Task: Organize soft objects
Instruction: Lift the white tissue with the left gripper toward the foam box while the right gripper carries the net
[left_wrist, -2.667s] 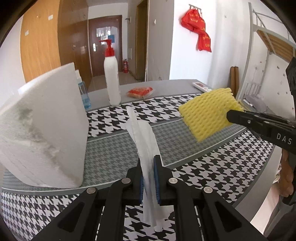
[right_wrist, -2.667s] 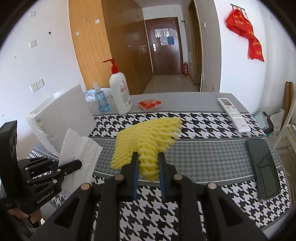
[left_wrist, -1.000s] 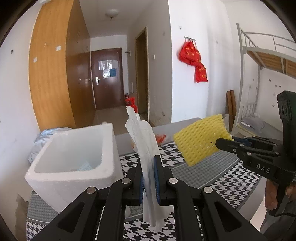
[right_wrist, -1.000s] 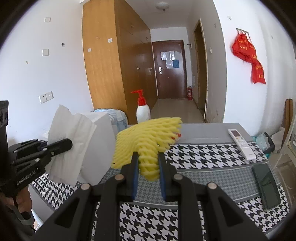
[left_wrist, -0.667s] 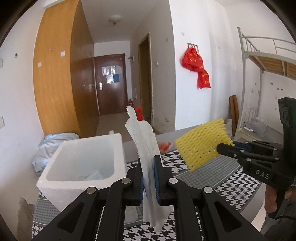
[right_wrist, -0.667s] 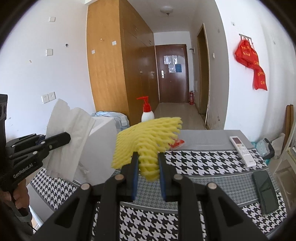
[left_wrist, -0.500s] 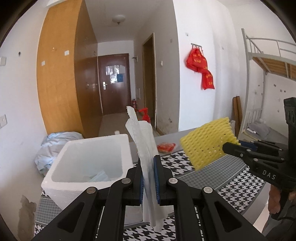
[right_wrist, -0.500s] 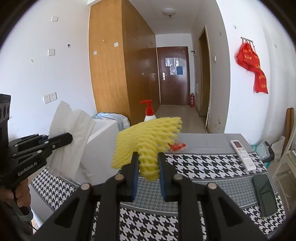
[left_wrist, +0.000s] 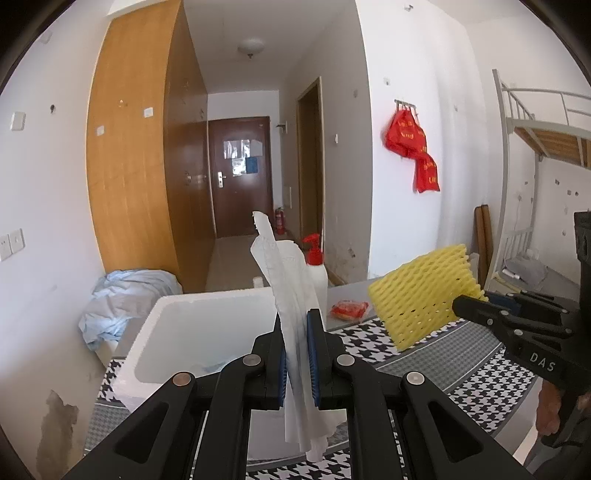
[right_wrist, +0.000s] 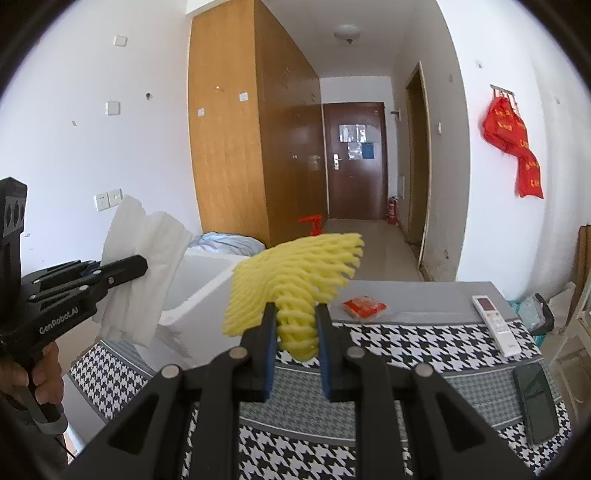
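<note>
My left gripper (left_wrist: 295, 354) is shut on a white paper tissue (left_wrist: 291, 295) and holds it upright in the air above the near edge of an open white foam box (left_wrist: 177, 332). My right gripper (right_wrist: 295, 350) is shut on a yellow foam net (right_wrist: 295, 277), raised above the table to the right of the box. The right gripper with the net (left_wrist: 424, 295) shows at the right of the left wrist view. The left gripper with the tissue (right_wrist: 140, 266) shows at the left of the right wrist view, beside the box (right_wrist: 207, 291).
The table has a houndstooth cloth (right_wrist: 406, 343). A white pump bottle with a red top (left_wrist: 316, 273) and a small orange packet (right_wrist: 364, 306) stand behind. A white remote (right_wrist: 495, 317) and a dark phone (right_wrist: 535, 398) lie at the right. A blue cloth bundle (left_wrist: 122, 295) lies beyond the box.
Both grippers have risen well above the table with their loads still held. The left gripper has moved toward the foam box, whose open inside now shows.
</note>
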